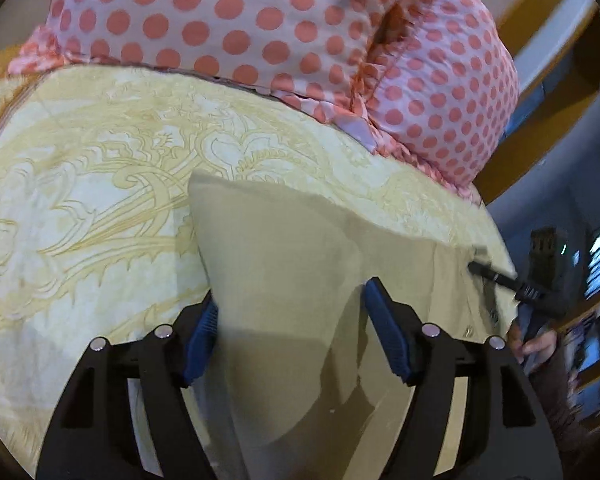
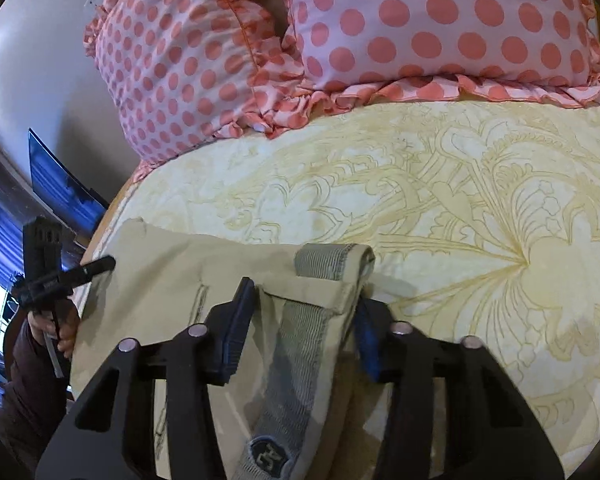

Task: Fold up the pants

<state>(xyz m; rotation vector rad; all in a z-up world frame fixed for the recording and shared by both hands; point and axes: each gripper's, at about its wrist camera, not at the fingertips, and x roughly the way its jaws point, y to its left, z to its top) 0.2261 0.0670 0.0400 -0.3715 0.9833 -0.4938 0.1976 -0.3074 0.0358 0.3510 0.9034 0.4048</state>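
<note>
Mostly flat, khaki pants (image 1: 284, 248) lie on the bed (image 1: 80, 184), grey elastic waistband (image 2: 300, 344) showing. Left hand-held gripper (image 1: 290, 320) gapes wide over them. Right hand-held gripper (image 2: 304, 312) also wide, straddling the waistband.

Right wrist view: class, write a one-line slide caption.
Open right gripper straddles the khaki pants' grey elastic waistband on a yellow floral bedspread.

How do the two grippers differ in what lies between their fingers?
The left gripper frames plain beige pants fabric; the right gripper frames the grey ribbed waistband. The left is spread wider than the right. Both are open, over the pants on the bedspread.
</note>
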